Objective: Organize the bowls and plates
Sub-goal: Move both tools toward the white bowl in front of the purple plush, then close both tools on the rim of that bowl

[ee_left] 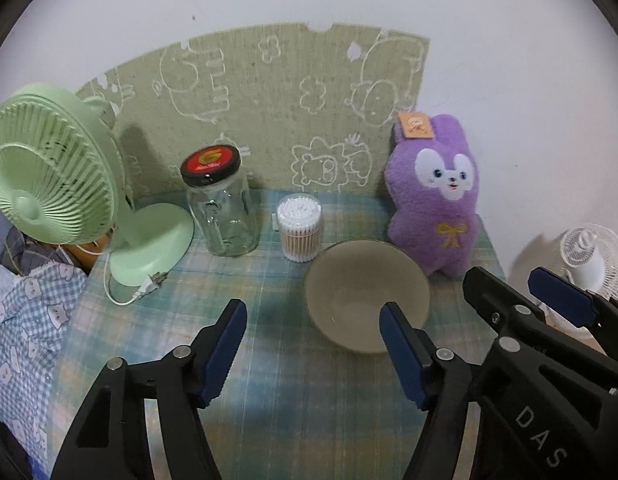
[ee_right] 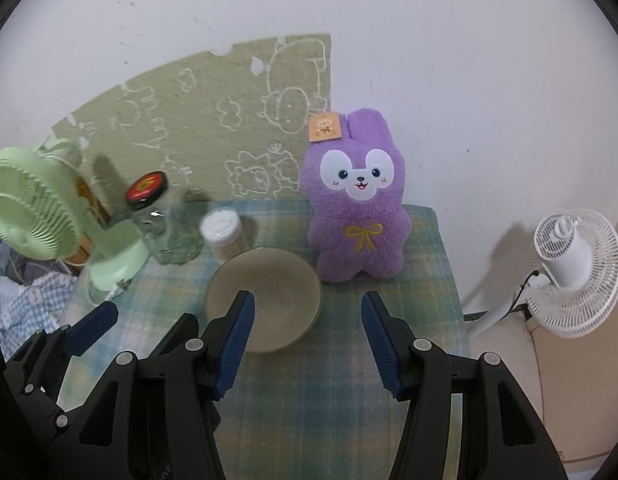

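Note:
A beige bowl (ee_left: pixel 367 294) stands empty and upright on the plaid tablecloth (ee_left: pixel 269 380), in front of a purple plush rabbit. My left gripper (ee_left: pixel 313 344) is open and empty, hovering just before the bowl, its right finger over the bowl's near rim. In the right wrist view the bowl (ee_right: pixel 269 296) lies ahead and to the left. My right gripper (ee_right: pixel 307 340) is open and empty, its left finger over the bowl's near rim. The right gripper (ee_left: pixel 525 292) shows at the right of the left wrist view, and the left gripper (ee_right: pixel 141 324) at the lower left of the right wrist view.
A purple plush rabbit (ee_left: pixel 437 200), a cotton swab jar (ee_left: pixel 300 227), a glass jar with a black lid (ee_left: pixel 221 204) and a green fan (ee_left: pixel 61 176) stand along the back. A white fan (ee_right: pixel 573 272) stands off the table's right edge. A checked cloth (ee_left: pixel 25 320) lies left.

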The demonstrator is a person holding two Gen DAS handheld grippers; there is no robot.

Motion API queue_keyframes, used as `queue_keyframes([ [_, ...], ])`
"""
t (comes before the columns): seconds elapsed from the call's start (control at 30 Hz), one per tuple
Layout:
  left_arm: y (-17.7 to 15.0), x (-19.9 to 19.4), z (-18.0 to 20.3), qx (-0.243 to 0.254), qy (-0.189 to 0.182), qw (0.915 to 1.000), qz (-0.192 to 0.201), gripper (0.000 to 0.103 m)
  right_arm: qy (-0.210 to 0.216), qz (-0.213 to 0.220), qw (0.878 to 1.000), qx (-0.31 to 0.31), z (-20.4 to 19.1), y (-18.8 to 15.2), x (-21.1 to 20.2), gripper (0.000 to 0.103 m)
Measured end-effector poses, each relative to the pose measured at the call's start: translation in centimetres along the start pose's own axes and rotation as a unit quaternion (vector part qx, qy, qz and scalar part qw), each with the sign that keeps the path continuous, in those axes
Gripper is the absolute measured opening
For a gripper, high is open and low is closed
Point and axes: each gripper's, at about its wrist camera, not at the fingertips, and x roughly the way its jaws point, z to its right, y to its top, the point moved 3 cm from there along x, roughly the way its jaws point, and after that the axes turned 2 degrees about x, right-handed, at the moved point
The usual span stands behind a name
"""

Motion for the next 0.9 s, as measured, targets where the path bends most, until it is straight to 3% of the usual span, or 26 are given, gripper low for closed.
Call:
queue_keyframes([
  [0.1,0.4,2.1,0.0,-0.002,0.015,0.9999,-0.002,0.067,-0.001,-0.003,1.000,0.003,0.2,0.4,2.2,0.059],
  [0.2,0.5,4.1,0.2,-0.005,0.010,0.9998,-0.014,0.057,0.000,-0.010,1.000,0.011,0.5,0.5,4.4,0.059],
  [0.47,0.7,8.8,0.8,0.010,0.013,0.9992,-0.035,0.056,-0.011,-0.029,0.999,0.025,1.7,0.3,9.1,0.058],
  [0.53,0.6,9.7,0.9,0.017,0.018,0.9989,-0.040,0.053,-0.008,-0.038,0.999,0.028,1.8,0.1,10.1,0.048],
  [0.67,0.3,11.1,1.2,0.032,0.023,0.9981,-0.047,0.045,-0.005,-0.046,0.998,0.029,1.9,-0.3,11.5,0.045],
  [0.83,-0.5,12.7,1.2,0.026,0.016,0.9978,-0.059,0.036,0.003,-0.058,0.998,0.028,1.5,-0.5,12.7,0.027],
  [0.9,-0.8,13.3,1.3,0.027,0.015,0.9976,-0.062,0.032,0.004,-0.064,0.998,0.026,1.3,-0.7,13.2,0.026],
])
